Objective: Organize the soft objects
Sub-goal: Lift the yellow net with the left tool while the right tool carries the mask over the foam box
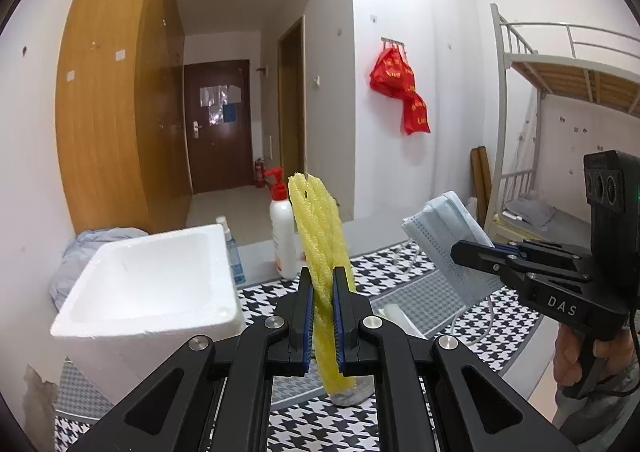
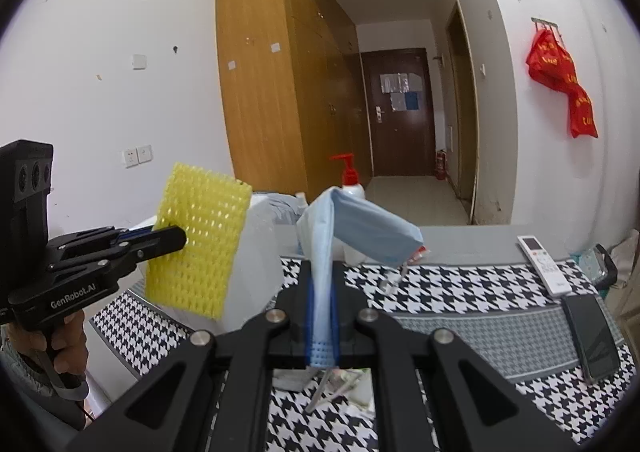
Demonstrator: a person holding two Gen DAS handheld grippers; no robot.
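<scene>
My left gripper [image 1: 322,284] is shut on a yellow foam net sleeve [image 1: 320,228], which stands upright between the pads, edge-on to the camera. In the right wrist view the same yellow foam net sleeve [image 2: 198,238] shows flat, held by the left gripper [image 2: 176,238] at the left. My right gripper [image 2: 322,292] is shut on a light blue face mask [image 2: 360,230] that droops to the right, its ear loop hanging below. In the left wrist view the right gripper [image 1: 466,252] holds the face mask [image 1: 448,236] up at the right. Both items hang above the houndstooth-patterned table [image 1: 500,316].
A white foam box [image 1: 152,284] stands at the table's left with its open side up. Behind it are a white pump bottle with a red top [image 1: 282,228] and a small spray bottle [image 1: 232,252]. A remote control [image 2: 544,264] and a dark phone [image 2: 592,336] lie at the right.
</scene>
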